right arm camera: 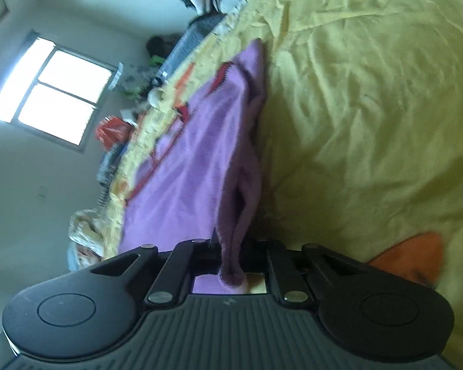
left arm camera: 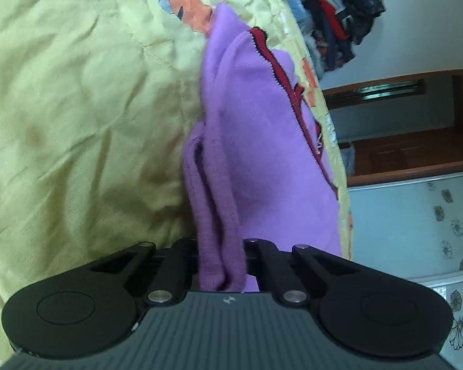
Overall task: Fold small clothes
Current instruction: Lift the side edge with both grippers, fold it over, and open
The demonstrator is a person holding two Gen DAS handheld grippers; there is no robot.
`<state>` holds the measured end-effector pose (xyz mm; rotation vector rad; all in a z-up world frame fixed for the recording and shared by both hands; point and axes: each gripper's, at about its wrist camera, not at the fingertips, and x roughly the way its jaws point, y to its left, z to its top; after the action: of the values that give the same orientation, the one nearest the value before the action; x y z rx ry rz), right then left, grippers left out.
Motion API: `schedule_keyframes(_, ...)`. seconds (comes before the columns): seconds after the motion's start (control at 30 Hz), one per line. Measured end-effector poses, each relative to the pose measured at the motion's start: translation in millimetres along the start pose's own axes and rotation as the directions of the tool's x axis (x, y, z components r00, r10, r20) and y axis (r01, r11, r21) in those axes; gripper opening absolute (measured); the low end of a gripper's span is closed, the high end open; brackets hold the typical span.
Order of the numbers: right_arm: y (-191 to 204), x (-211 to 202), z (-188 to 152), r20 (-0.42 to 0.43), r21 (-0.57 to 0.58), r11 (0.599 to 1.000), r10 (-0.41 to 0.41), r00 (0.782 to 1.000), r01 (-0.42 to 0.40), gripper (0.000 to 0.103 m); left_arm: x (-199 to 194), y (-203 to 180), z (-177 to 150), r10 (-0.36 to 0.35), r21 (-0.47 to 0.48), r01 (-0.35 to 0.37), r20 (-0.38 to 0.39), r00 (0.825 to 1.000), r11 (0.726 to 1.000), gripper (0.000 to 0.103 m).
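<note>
A small purple garment (left arm camera: 256, 141) with red and black trim hangs stretched over a yellow bedspread (left arm camera: 77, 108). My left gripper (left arm camera: 220, 259) is shut on a bunched purple edge of it, the cloth passing between the black jaws. In the right wrist view the same purple garment (right arm camera: 194, 166) runs up and away from the camera. My right gripper (right arm camera: 231, 259) is shut on another folded edge of it. The fingertips of both grippers are hidden by the cloth.
The yellow bedspread (right arm camera: 370, 108) has an orange and blue cartoon print (left arm camera: 182, 3). A pile of dark clothes (left arm camera: 339, 9) lies at the bed's far edge. A wooden shelf (left arm camera: 401, 129) stands beyond it. A window (right arm camera: 52, 89) and clutter (right arm camera: 129, 98) line the other side.
</note>
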<state>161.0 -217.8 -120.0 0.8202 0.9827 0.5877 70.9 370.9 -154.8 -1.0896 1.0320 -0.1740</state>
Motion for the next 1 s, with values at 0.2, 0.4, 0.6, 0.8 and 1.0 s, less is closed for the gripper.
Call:
schedule_keyframes(0.2, 16.2, -19.4, -20.0, 0.135, 0.013, 0.993, 0.113, 0.984, -0.116, 0.006, -18.4, -3.5, -8.0, -0.078, 0.016, 0.077, 0.063, 0.995, 0.997, 0.003)
schedule_keyframes(0.4, 37.2, -50.5, -40.9, 0.202, -0.023, 0.987, 0.161, 0.966, -0.159, 0.006, -43.9, -17.5, -19.3, -0.121, 0.023, 0.120, 0.093, 0.988, 0.993, 0.003)
schedule_keyframes(0.6, 25.3, -99.4, -85.8, 0.244, -0.007, 0.986, 0.163, 0.956, -0.166, 0.006, -67.9, -14.0, -55.7, -0.109, 0.017, 0.108, 0.073, 0.991, 0.994, 0.003)
schedule_keyframes(0.8, 13.0, -143.7, -147.1, 0.258, -0.009, 0.995, 0.095, 0.961, -0.096, 0.006, -89.7, 9.4, -109.0, -0.111, 0.006, 0.111, 0.043, 0.993, 0.994, 0.003)
schedule_keyframes(1.0, 0.0, -160.1, -174.0, 0.207, 0.009, 0.993, -0.115, 0.972, 0.115, 0.012, -92.1, 48.8, -149.2, -0.057, -0.044, 0.058, 0.007, 0.998, 0.997, 0.007)
